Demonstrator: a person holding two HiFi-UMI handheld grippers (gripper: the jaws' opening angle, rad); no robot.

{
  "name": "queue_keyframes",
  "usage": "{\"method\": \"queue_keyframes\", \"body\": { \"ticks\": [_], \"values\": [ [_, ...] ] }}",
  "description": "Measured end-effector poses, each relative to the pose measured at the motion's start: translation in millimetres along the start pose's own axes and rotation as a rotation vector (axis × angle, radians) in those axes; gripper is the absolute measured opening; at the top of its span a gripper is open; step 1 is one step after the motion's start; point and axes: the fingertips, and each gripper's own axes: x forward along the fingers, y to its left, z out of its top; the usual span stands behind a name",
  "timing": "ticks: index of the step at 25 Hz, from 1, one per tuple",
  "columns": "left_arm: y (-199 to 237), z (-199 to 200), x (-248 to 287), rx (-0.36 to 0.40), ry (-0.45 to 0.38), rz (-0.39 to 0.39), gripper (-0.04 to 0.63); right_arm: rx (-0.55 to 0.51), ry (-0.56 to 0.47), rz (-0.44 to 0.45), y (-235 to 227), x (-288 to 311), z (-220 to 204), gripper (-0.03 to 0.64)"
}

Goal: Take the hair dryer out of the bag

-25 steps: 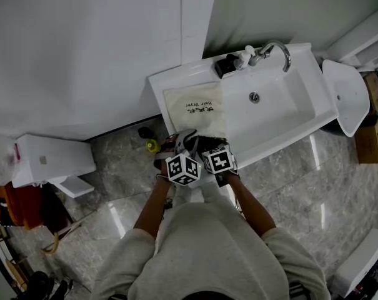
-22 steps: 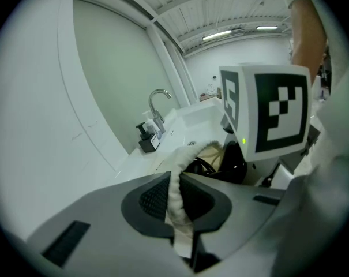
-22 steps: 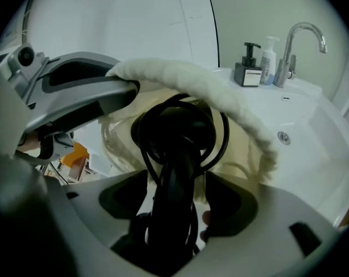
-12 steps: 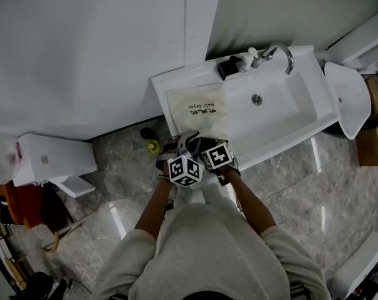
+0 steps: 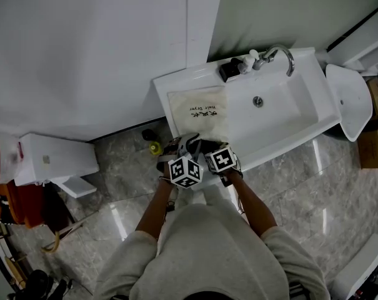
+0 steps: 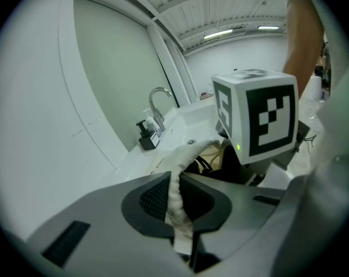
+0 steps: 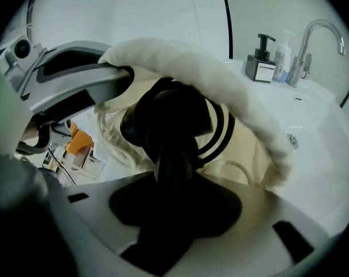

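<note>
I clamp bag [image 6: 188, 150] rim w/ L gripper [image 6: 175, 184] | R gripper [image 7: 173, 180] jaws just closing, now gripping hair dryer [image 7: 168, 117] handle | sink [image 5: 282, 112] at 2 o'clock

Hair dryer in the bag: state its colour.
The hair dryer is black; right gripper view shows it best.

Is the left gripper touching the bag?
Touching. The left gripper view shows the left gripper with its jaws pinched on the bag's white rim.
</note>
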Motion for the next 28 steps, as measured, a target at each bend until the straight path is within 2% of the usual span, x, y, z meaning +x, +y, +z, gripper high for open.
{"method": "queue_keyframes", "body": {
  "ticks": [12, 28],
  "values": [
    [8, -1, 2, -0.007, 0.012, 0.033, 0.029, -0.080, -0.045, 0.036, 8, -17, -8, 0.155],
    [15, 4, 4, -0.021, 0.015, 0.050, 0.029, -0.079, -0.088, 0.059, 27, -59, -47, 0.155]
  ]
}}
